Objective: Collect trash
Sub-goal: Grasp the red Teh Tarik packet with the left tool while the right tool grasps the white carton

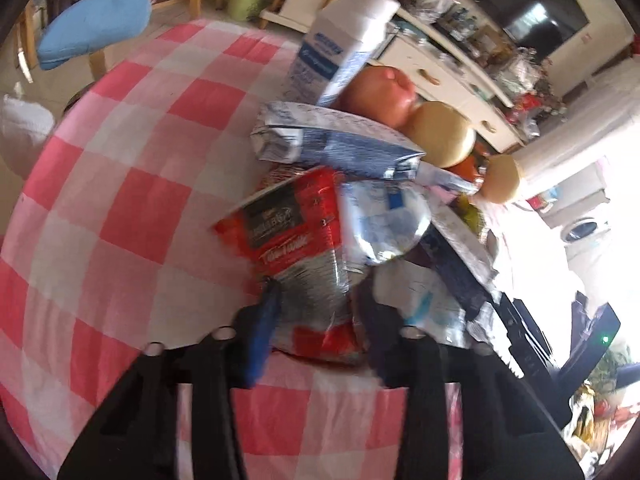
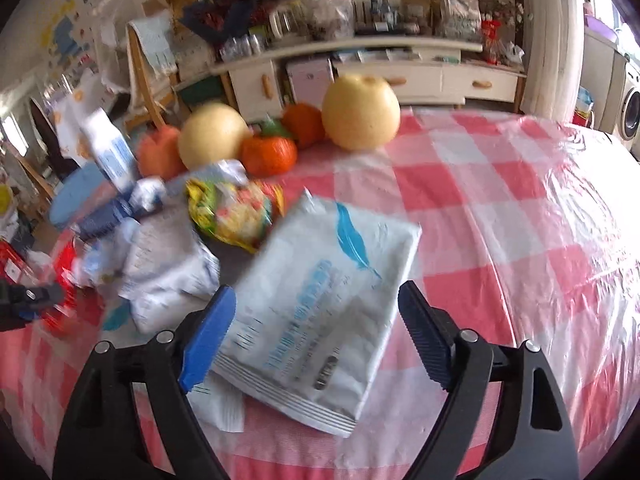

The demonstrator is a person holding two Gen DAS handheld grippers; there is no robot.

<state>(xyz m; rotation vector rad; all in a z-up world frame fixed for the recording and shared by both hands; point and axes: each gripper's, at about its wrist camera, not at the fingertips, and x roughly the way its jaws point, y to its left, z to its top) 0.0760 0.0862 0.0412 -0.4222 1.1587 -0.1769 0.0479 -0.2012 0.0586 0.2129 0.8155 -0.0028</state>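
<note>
Your left gripper [image 1: 316, 300] has the red snack wrapper [image 1: 298, 240] clamped between its jaws, pinched at the crumpled silver-and-red end nearest you, so that piece is secured. The rest of the wrapper runs away from the jaws toward the heap, its far end tucked under the blue-and-white pouch [image 1: 336, 140] and against a clear crinkled wrapper [image 1: 384, 216]. Pull it straight out and it may drag those neighbours along.

Now your right side. The right gripper [image 2: 316, 328] stands with its jaws well apart, straddling the white wet-wipe pack [image 2: 320, 304] with the blue feather print. The pack sits between the pads, the left pad just at its edge, the right pad clear of it. Its long axis runs from the sealed end by your jaws up and away toward the middle of the desk [image 2: 500, 240], tilted a little rightward, so your jaws are set across its narrow width. That is the relation to keep: close across the short side, not the length.

Both grippers point steeply down at the checked cloth. The yellow snack bag [image 2: 236, 216] and the crumpled white wrapper [image 2: 168, 264] lie just beyond the pack to the left, between your two hands, with the pears and oranges behind them toward the far edge. The right hand is plainly the nearer one for the wipe pack.
</note>
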